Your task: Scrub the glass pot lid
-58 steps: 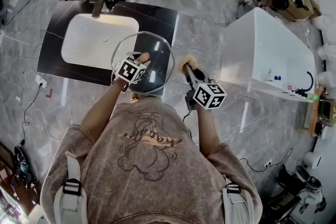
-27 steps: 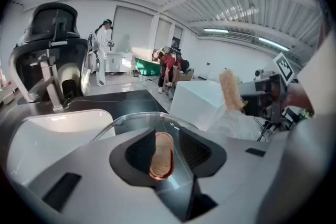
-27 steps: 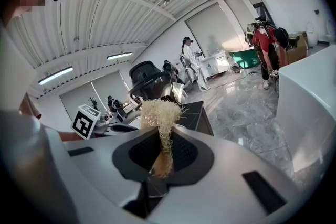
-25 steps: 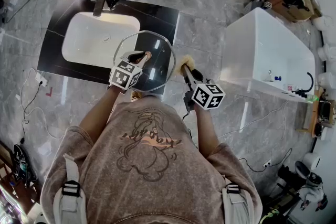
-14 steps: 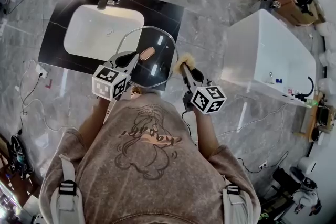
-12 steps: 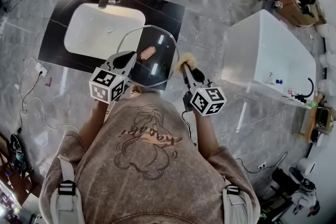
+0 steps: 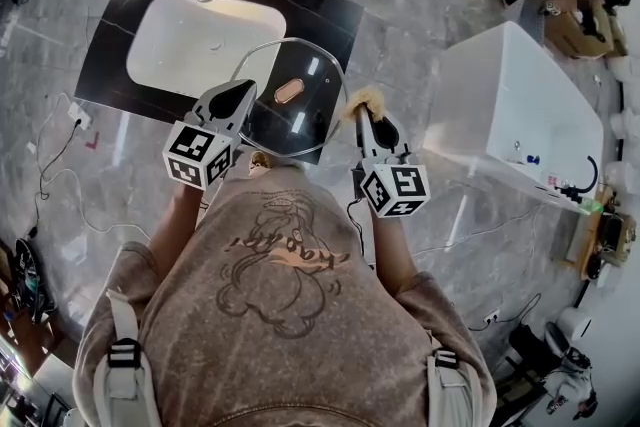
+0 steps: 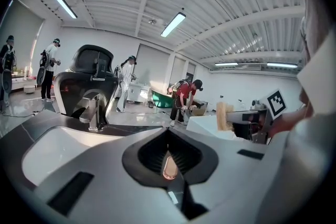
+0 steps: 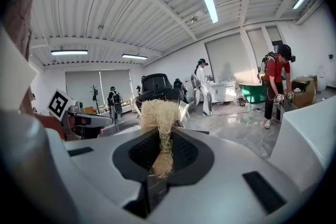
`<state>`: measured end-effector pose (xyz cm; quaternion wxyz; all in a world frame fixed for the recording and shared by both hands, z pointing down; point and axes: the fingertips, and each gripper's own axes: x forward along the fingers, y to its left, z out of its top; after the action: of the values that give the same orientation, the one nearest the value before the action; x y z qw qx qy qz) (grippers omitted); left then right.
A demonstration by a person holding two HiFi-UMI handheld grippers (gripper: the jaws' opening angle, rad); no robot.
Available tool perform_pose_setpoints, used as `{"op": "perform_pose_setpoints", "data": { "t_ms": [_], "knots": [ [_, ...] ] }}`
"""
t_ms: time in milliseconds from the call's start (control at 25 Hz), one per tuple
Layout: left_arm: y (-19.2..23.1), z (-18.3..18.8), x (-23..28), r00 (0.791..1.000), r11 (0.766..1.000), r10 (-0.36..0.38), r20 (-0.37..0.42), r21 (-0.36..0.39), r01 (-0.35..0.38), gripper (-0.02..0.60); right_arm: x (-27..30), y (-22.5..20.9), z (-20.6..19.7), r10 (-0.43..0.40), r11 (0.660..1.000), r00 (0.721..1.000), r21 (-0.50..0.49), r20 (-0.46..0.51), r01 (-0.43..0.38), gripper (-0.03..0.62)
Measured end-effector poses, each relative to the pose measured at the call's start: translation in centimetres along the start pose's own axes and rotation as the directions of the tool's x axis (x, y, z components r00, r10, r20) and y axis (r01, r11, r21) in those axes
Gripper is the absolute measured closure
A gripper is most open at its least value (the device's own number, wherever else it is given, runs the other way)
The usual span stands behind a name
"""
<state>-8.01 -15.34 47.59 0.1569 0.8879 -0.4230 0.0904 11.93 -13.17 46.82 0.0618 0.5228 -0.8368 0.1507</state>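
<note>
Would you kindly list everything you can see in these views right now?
sink: one, white, set in black counter
faucet: one, silver, behind the sink
glass pot lid: one, clear with coppery knob, held by its rim in front of the sink
fibre scrubber: one, straw-coloured, right of the lid
cabinet: one, white, right of the counter
bystanders: several, far background
left gripper: one, grey, shut on lid
right gripper: one, grey, shut on scrubber
</note>
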Motion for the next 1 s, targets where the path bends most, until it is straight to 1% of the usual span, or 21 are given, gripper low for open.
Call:
{"op": "perform_pose_setpoints", "data": {
  "t_ms": [200, 400, 1000],
  "knots": [
    [0.1, -0.2, 0.3, 1.0, 1.0, -0.008, 0.005, 0.003, 0.008, 0.565, 0.2, 0.1, 0.2, -0.006, 1.0, 1.0, -0.02, 0.013, 0.006, 0.546],
    [0.0, -0.4, 0.6, 1.0, 1.0, -0.018, -0.002, 0.001, 0.018, 0.565, 0.3, 0.0, 0.0, -0.008, 1.0, 1.0, -0.017, 0.006, 0.008, 0.546],
    [0.1, -1.1, 0.3, 1.0, 1.0, -0.016, -0.022, -0.021, 0.016, 0.565, 0.2, 0.7, -0.4, 0.004, 1.0, 1.0, -0.011, -0.002, -0.004, 0.546]
  ]
}}
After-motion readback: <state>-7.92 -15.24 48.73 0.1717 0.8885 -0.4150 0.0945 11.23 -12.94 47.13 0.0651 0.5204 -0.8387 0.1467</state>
